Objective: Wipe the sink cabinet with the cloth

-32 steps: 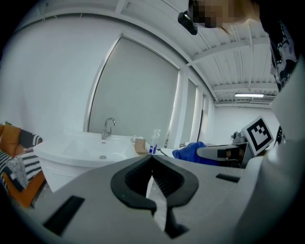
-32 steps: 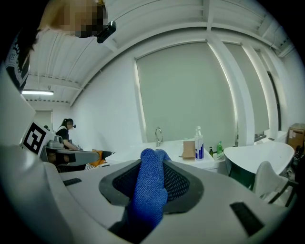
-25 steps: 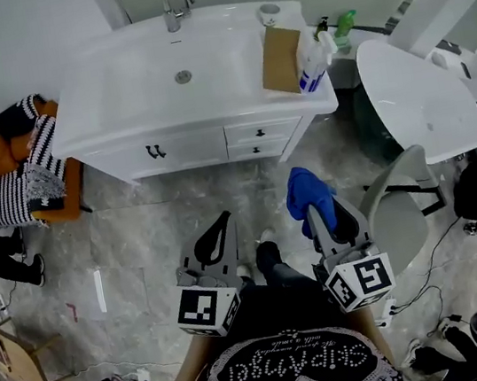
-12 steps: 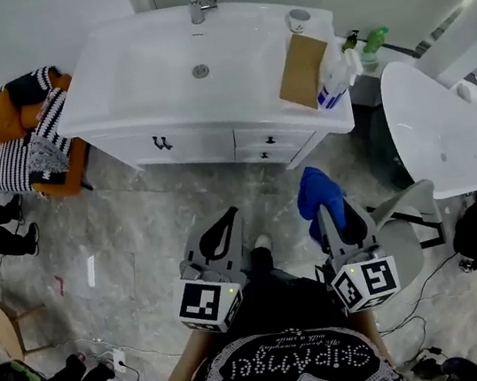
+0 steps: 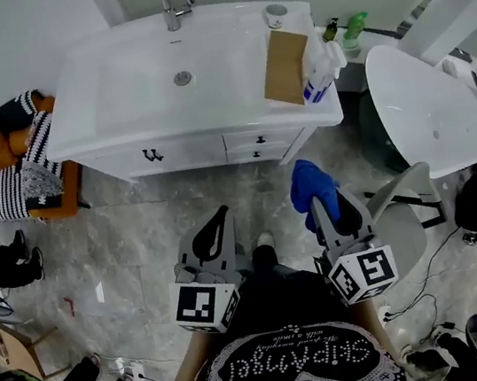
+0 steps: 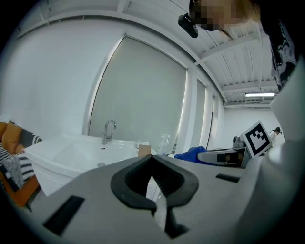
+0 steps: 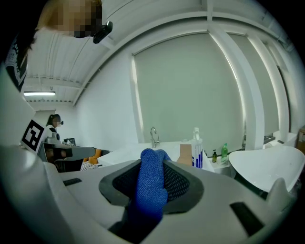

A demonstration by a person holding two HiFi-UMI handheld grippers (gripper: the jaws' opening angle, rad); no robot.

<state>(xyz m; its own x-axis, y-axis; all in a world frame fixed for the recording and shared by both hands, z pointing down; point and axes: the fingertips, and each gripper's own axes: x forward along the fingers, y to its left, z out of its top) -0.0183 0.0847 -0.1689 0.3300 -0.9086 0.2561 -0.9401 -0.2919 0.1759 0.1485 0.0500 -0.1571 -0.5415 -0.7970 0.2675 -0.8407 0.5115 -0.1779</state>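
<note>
Cloth (image 7: 151, 186), blue, is clamped between the jaws of the right gripper (image 5: 320, 208), apart from the sink cabinet (image 5: 187, 151). The left gripper (image 5: 222, 215) is closed on nothing. The spray bottle (image 5: 318, 67) has blue label print, seemingly too small to read.

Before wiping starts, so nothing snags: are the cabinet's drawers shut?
Shut: both drawers sit flush with the sink cabinet front; no gap or dark opening shows.

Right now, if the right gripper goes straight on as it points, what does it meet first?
Probably the sink cabinet, around its right-hand drawers below the cardboard sheet and spray bottle. The blue cloth clamped in the right gripper would touch first. Only floor shows between; height unclear.
</note>
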